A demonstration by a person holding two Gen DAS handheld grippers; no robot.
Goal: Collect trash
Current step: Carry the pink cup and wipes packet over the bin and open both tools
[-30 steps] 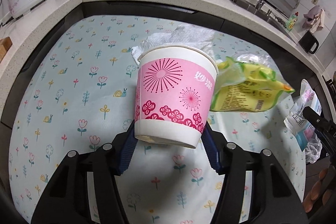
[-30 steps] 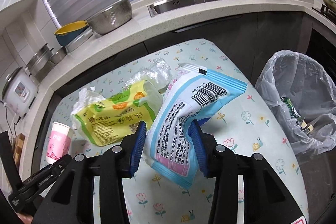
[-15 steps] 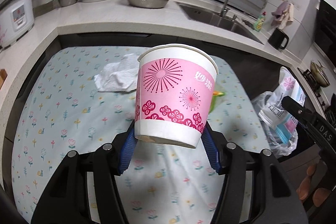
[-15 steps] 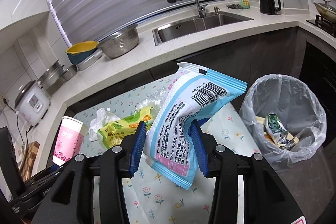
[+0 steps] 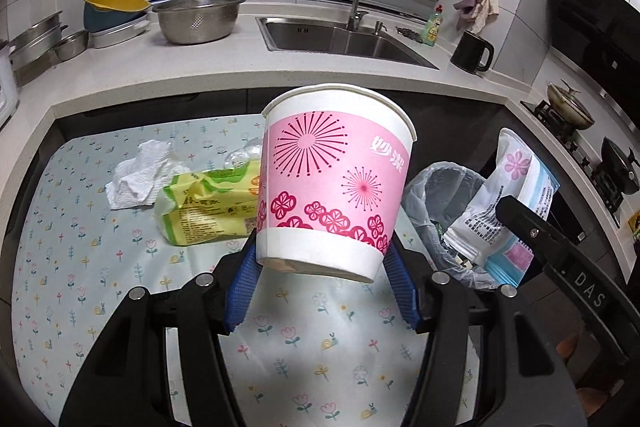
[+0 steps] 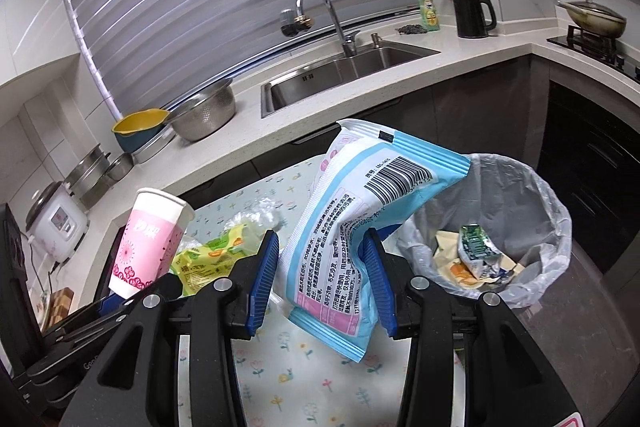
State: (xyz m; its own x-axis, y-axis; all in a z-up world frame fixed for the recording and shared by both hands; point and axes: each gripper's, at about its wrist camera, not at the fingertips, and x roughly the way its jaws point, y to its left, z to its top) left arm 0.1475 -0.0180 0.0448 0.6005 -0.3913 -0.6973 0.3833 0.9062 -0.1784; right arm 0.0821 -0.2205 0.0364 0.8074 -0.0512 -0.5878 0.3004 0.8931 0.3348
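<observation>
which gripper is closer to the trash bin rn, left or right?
Right. The right gripper holds the blue wrapper beside the trash bin; the left gripper, holding the pink cup, is farther over the table.

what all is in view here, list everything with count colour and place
paper cup: 1, pink and white, held in the left gripper above the table
wipes packet: 1, blue, white and pink, held in the right gripper beside the bin
snack bag: 1, yellow-green, lying on the table
tissue: 1, white, crumpled on the table behind the snack bag
clear plastic wrap: 1, transparent, on the table behind the snack bag
trash bin: 1, grey liner, at the table's end, wrappers inside
tablecloth: 1, pale with flowers, covering the table
colander: 1, steel, on the counter
sink: 1, steel, in the counter
kettle: 1, black, on the counter
rice cooker: 1, white, counter corner
left gripper: 1, black, blue pads
right gripper: 1, black, blue pads
</observation>
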